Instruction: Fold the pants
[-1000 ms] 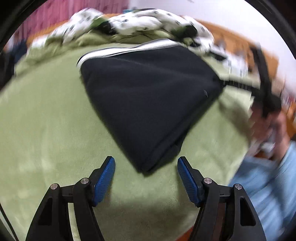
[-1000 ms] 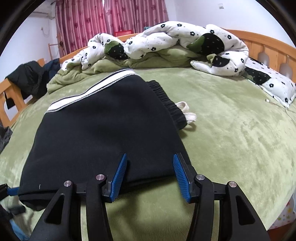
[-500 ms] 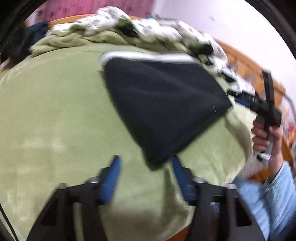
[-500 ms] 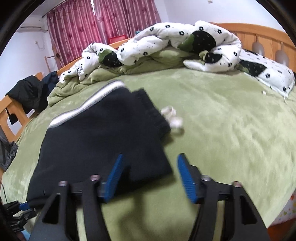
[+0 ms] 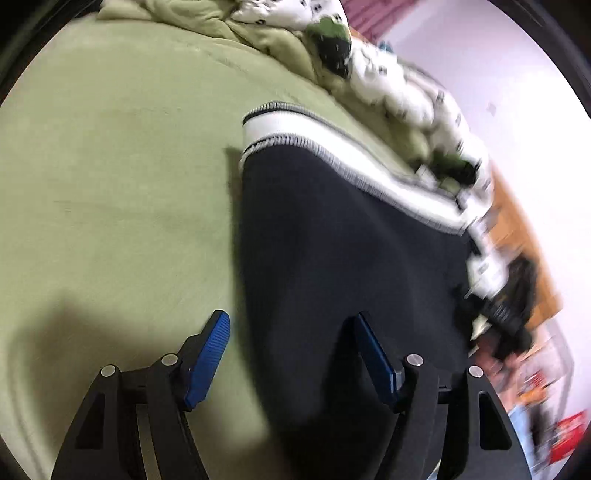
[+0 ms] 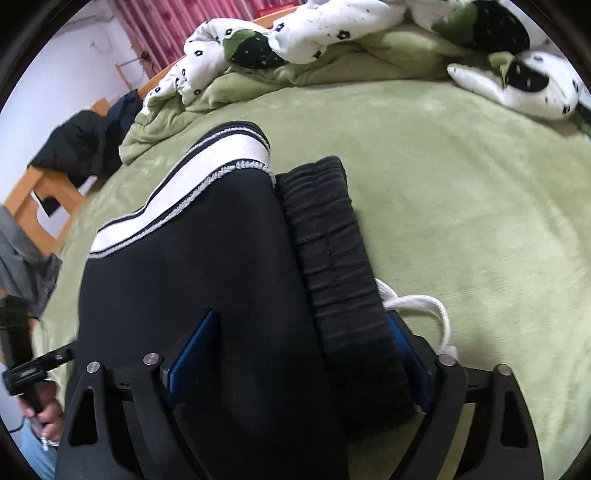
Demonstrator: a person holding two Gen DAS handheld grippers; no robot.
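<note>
Black pants with a white side stripe lie folded on the green bed. My left gripper is open, its jaws straddling the pants' near left edge. In the right wrist view the pants show their ribbed waistband and a white drawstring. My right gripper is open, its jaws on either side of the waistband corner, with the cloth between them.
The green blanket covers the bed. A rumpled white floral quilt is piled at the far side. A wooden chair with dark clothes stands at the left. The left gripper also shows in the right wrist view.
Both grippers have moved forward onto the pants' near edge. The left one swung left and now straddles the corner; the right one now has the waistband between its jaws.
</note>
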